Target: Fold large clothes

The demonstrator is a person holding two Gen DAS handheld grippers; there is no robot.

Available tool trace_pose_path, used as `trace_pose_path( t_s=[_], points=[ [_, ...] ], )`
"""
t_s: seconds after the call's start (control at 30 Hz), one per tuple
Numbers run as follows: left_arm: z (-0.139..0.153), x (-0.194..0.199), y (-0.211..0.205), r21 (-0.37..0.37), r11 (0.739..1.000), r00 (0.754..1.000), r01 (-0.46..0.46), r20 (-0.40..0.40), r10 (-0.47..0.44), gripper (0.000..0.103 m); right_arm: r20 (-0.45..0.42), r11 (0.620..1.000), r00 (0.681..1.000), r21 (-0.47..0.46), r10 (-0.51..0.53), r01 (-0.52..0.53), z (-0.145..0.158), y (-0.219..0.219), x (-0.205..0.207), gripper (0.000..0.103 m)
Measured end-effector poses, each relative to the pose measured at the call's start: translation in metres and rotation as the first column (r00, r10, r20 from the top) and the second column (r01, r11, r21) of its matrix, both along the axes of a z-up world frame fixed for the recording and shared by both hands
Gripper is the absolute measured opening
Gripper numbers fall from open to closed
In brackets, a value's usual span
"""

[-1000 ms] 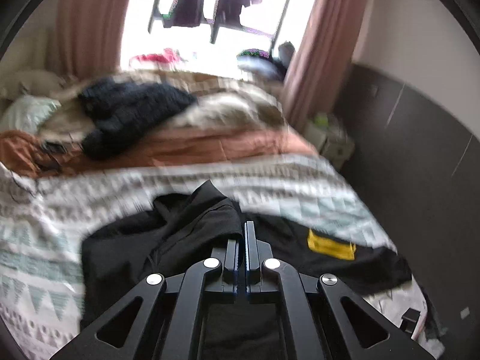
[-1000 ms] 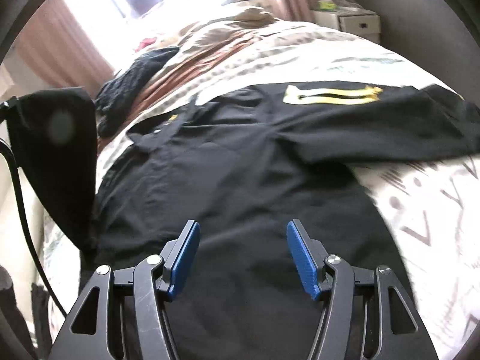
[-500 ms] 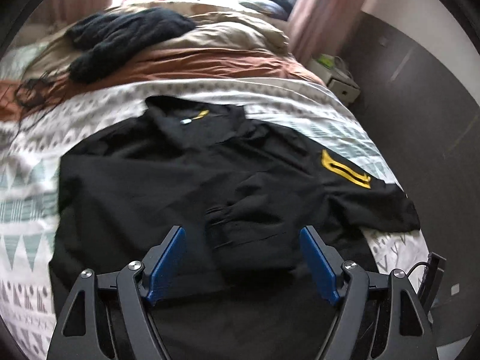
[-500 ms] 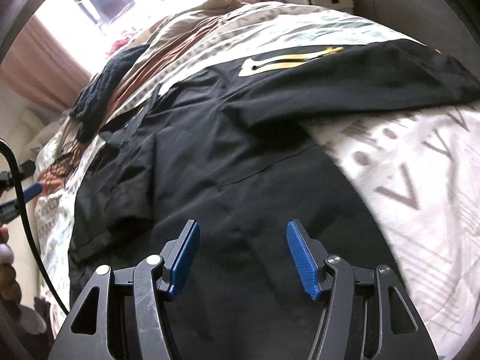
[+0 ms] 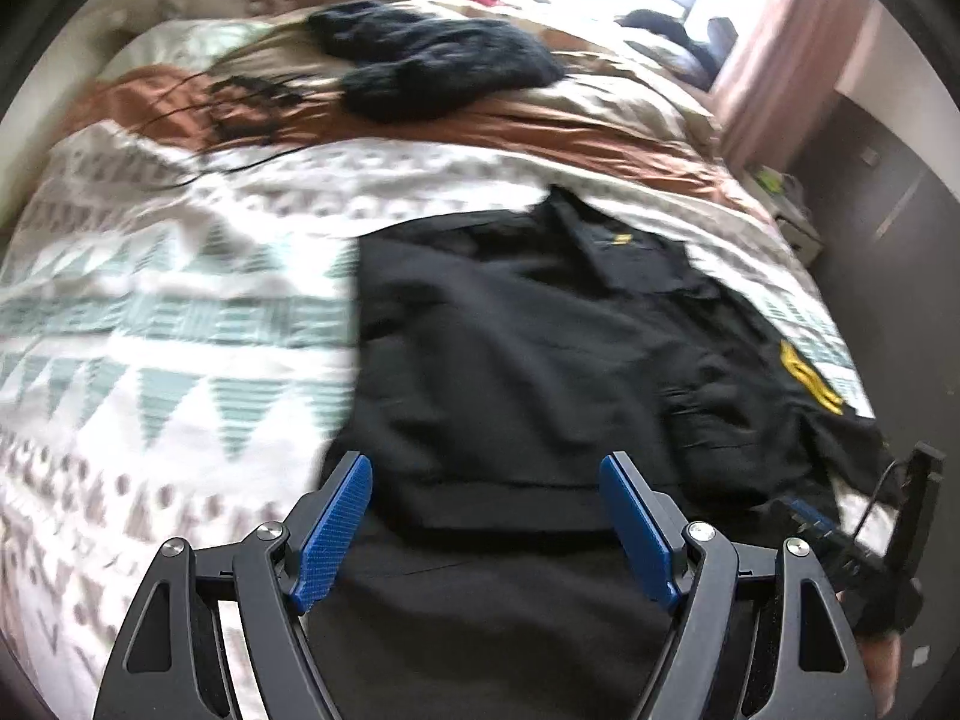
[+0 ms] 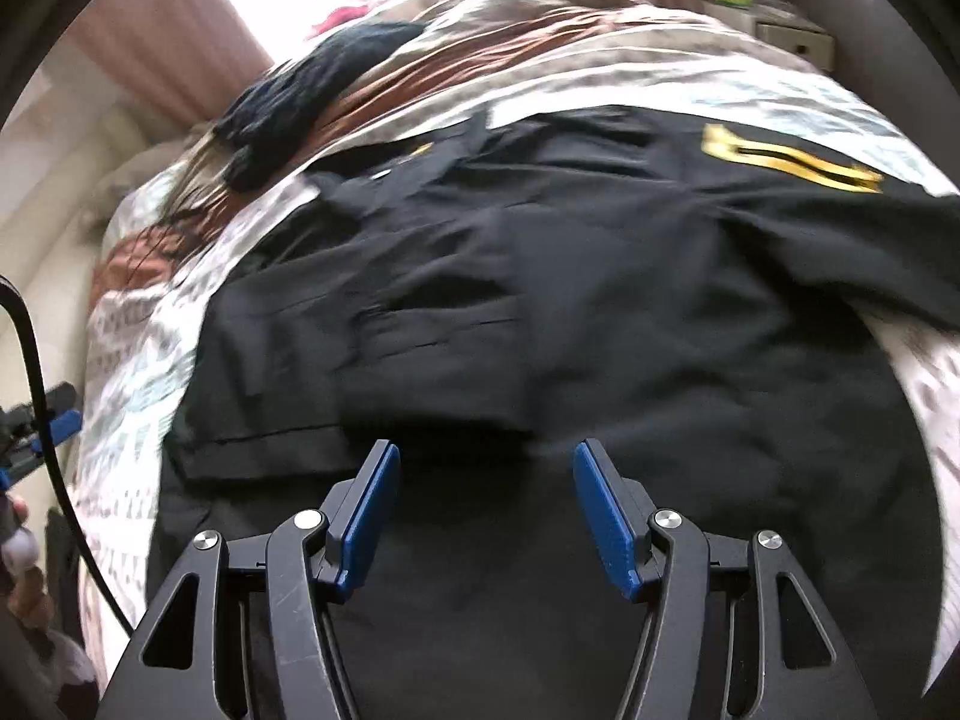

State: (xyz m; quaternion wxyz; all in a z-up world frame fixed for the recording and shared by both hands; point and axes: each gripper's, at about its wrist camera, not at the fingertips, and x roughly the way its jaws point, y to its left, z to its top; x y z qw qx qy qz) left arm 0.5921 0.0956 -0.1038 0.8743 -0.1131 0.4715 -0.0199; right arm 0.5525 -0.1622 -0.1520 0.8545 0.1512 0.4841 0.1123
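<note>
A large black shirt with a yellow emblem lies spread on the patterned bedspread. Its left sleeve is folded inward over the body. My left gripper is open and empty, hovering over the shirt's lower left part. In the right wrist view the same shirt fills the middle, emblem at the upper right. My right gripper is open and empty above the shirt's lower body, just below the folded sleeve's cuff.
A dark knitted garment lies on the brown and beige blankets at the head of the bed. A small cabinet stands beside the bed by a dark wall. The other gripper and hand show at the right edge.
My left gripper let go of the black sleeve, opened and swung left and lower over the shirt. The sleeve now lies folded on the body. My right gripper stayed open and shifted slightly.
</note>
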Motion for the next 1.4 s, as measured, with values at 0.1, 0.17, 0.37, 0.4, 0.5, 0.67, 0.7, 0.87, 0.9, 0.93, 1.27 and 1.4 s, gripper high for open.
trace_pose_path(
  t_s=[0.1, 0.17, 0.37, 0.4, 0.5, 0.67, 0.7, 0.87, 0.9, 0.93, 1.27, 1.4],
  points=[
    [-0.012, -0.01, 0.031, -0.006, 0.999, 0.999, -0.046, -0.021, 0.046, 0.079, -0.012, 0.999, 0.999, -0.006, 0.036, -0.036, -0.003, 0.026, 0.011, 0.066],
    [-0.019, -0.018, 0.046, -0.011, 0.997, 0.997, -0.071, -0.03, 0.071, 0.079, -0.025, 0.998, 0.998, -0.037, 0.053, -0.054, -0.009, 0.043, 0.019, 0.071],
    [-0.033, -0.037, 0.081, -0.02, 0.992, 0.99, -0.128, -0.059, 0.126, 0.079, -0.068, 0.979, 0.995, -0.185, 0.07, -0.081, -0.034, 0.078, 0.041, 0.073],
    [-0.035, -0.039, 0.085, -0.023, 0.991, 0.989, -0.133, -0.061, 0.131, 0.079, -0.07, 0.975, 0.995, -0.206, 0.065, -0.078, -0.038, 0.08, 0.043, 0.066],
    [-0.038, -0.043, 0.093, -0.029, 0.989, 0.987, -0.148, -0.067, 0.145, 0.079, -0.05, 0.975, 0.997, -0.209, 0.06, -0.069, -0.039, 0.08, 0.045, 0.035],
    [-0.043, -0.039, 0.09, -0.058, 0.986, 0.986, -0.154, -0.074, 0.15, 0.079, 0.032, 0.985, 0.999, -0.17, 0.044, -0.038, -0.01, 0.053, 0.043, 0.03],
    [-0.044, -0.039, 0.087, -0.058, 0.987, 0.986, -0.15, -0.074, 0.146, 0.079, 0.043, 0.987, 0.998, -0.159, 0.034, -0.027, -0.005, 0.046, 0.044, 0.03],
    [-0.051, -0.031, 0.071, -0.049, 0.992, 0.99, -0.12, -0.077, 0.116, 0.079, 0.085, 0.986, 0.994, -0.15, -0.067, 0.079, 0.025, -0.006, 0.048, 0.041],
    [-0.052, -0.029, 0.068, -0.046, 0.992, 0.991, -0.114, -0.077, 0.111, 0.079, 0.082, 0.982, 0.992, -0.156, -0.092, 0.104, 0.028, -0.016, 0.049, 0.051],
    [-0.055, -0.028, 0.065, -0.039, 0.994, 0.992, -0.106, -0.077, 0.103, 0.079, 0.08, 0.976, 0.988, -0.16, -0.135, 0.147, 0.032, -0.033, 0.046, 0.056],
    [-0.09, -0.007, 0.049, 0.034, 0.997, 0.991, -0.066, -0.117, 0.069, 0.079, -0.04, 0.973, 0.973, -0.055, -0.226, 0.223, -0.007, -0.105, 0.024, 0.067],
    [-0.097, 0.001, 0.049, 0.061, 0.995, 0.989, -0.073, -0.123, 0.08, 0.079, -0.089, 0.976, 0.973, 0.011, -0.214, 0.215, -0.031, -0.107, 0.029, 0.064]
  ],
)
